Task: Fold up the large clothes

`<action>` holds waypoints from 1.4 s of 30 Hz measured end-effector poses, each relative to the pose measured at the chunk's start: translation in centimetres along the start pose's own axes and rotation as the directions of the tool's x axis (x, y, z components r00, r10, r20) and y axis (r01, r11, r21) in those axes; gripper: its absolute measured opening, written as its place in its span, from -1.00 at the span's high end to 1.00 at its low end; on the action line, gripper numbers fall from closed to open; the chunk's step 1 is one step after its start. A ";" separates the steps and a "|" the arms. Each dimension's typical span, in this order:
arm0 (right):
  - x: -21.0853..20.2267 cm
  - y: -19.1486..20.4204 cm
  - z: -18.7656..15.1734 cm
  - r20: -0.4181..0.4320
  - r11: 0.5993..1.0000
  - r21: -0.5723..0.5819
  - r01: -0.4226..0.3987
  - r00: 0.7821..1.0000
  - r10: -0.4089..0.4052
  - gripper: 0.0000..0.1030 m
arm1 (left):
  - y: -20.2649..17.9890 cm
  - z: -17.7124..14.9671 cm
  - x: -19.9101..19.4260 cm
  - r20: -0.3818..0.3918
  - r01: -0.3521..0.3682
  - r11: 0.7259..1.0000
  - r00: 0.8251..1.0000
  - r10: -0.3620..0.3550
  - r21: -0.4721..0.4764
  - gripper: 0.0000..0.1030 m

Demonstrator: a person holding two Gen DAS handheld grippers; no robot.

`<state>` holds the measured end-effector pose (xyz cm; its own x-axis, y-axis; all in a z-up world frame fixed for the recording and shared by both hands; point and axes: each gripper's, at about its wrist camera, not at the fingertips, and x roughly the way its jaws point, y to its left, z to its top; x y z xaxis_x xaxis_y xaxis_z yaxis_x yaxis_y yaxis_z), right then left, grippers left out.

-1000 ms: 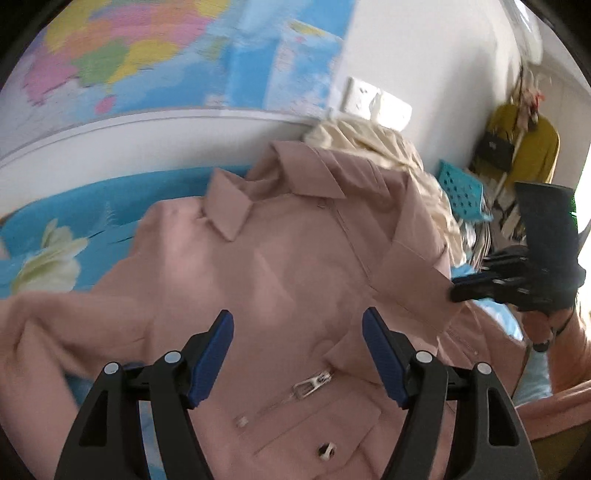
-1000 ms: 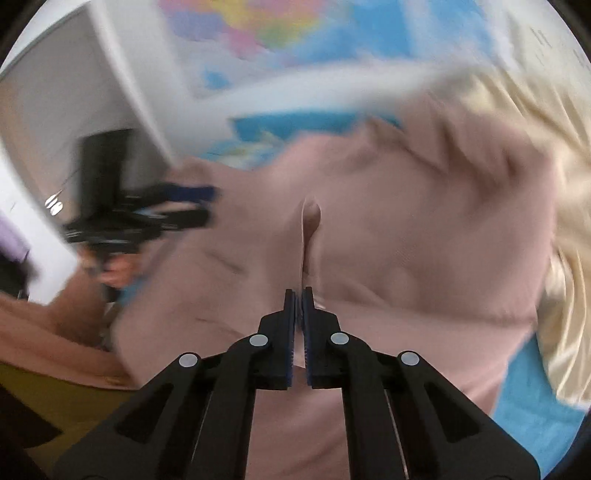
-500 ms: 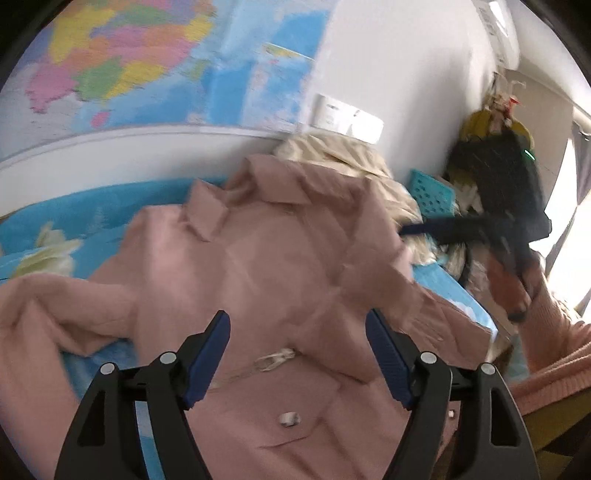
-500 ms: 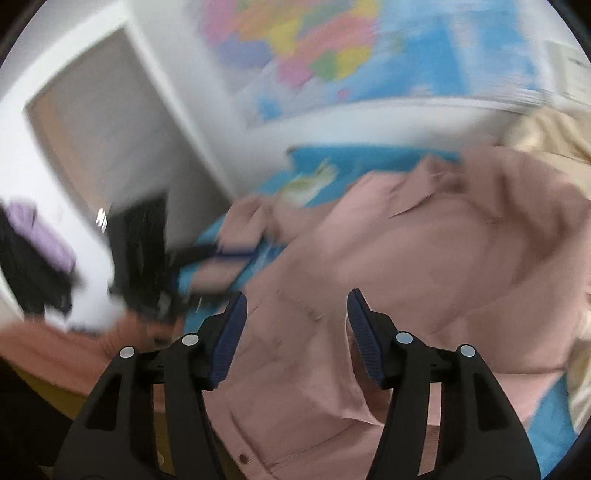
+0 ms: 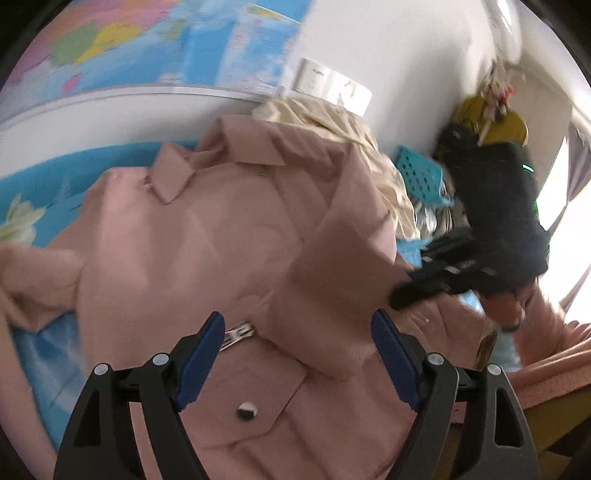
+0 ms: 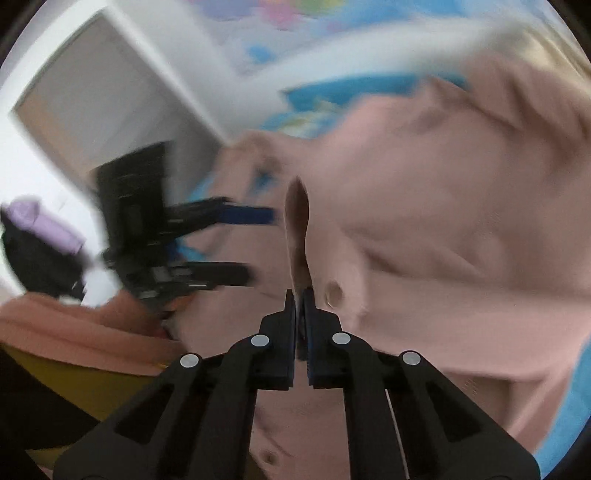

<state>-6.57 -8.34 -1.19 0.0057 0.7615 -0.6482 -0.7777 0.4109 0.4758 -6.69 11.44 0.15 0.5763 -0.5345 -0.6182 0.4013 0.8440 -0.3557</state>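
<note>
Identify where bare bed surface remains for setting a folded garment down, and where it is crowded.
Bare blue sheet shows between the pink jacket and the white wall ledge. The right side is crowded: cream cloth, teal basket and the right gripper pinching jacket fabric.

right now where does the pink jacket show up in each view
Left wrist view: the pink jacket fills the middle, collar up top, under the open left gripper.
Right wrist view: it fills the middle and right; the right gripper pinches a fold.
Shared landmark: the wall map.
</note>
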 end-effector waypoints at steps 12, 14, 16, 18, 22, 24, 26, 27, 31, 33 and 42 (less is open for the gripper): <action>1.7 2.5 3.3 0.036 0.990 -0.137 0.025 0.999 -0.021 0.15 | 1.9 -0.3 -6.4 0.087 -0.085 0.994 0.992 0.091 -0.074 -0.62; -0.8 -0.1 3.9 0.115 0.979 -0.072 0.190 0.977 -0.181 0.03 | 1.1 -0.8 -3.7 -0.008 -0.108 0.994 0.994 0.108 -0.035 -0.62; -3.8 -3.4 4.2 0.174 0.894 -0.005 0.448 0.881 -0.440 -0.31 | 0.6 -1.5 -0.6 -0.126 -0.130 0.991 0.984 0.130 0.007 -0.62; -5.6 -6.4 4.3 0.178 0.803 0.059 0.593 0.785 -0.593 -0.37 | 0.6 -2.3 1.9 -0.220 -0.148 0.988 0.963 0.154 0.042 -0.62; -6.0 -11.1 4.0 0.090 0.719 0.111 0.687 0.713 -0.695 -0.42 | 0.2 -3.2 3.4 -0.284 -0.139 0.985 0.945 0.164 0.107 -0.36; -4.9 -12.2 3.6 0.054 0.698 0.087 0.711 0.696 -0.716 -0.23 | -0.1 -3.2 3.2 -0.281 -0.134 0.982 0.945 0.168 0.136 -0.03; -4.2 -13.7 3.7 0.023 0.714 0.088 0.694 0.716 -0.698 0.70 | -0.4 -3.0 2.7 -0.257 -0.152 0.974 0.947 0.193 0.170 0.64; -4.3 -14.4 3.8 0.017 0.722 0.108 0.684 0.725 -0.689 0.93 | -0.4 -2.8 2.4 -0.244 -0.167 0.970 0.947 0.207 0.176 0.78; -9.1 -15.3 4.0 0.193 0.816 0.289 0.501 0.804 -0.562 0.94 | -0.1 -0.1 0.1 -0.108 -0.275 0.937 0.947 0.303 0.213 0.83; -11.6 -16.1 3.7 0.283 0.840 0.368 0.399 0.812 -0.510 0.96 | -0.4 1.6 -0.9 -0.018 -0.325 0.916 0.941 0.339 0.235 0.83; -11.1 -20.0 2.4 0.240 0.766 0.514 0.386 0.793 -0.560 0.43 | 4.5 6.6 6.7 -0.040 -0.491 0.811 0.848 0.529 0.319 0.38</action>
<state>10.44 -23.85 -2.12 0.5910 0.4938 -0.6379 -0.2700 0.8663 0.4204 3.67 11.40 -0.93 0.6723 -0.0052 -0.7403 0.2696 0.9330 0.2383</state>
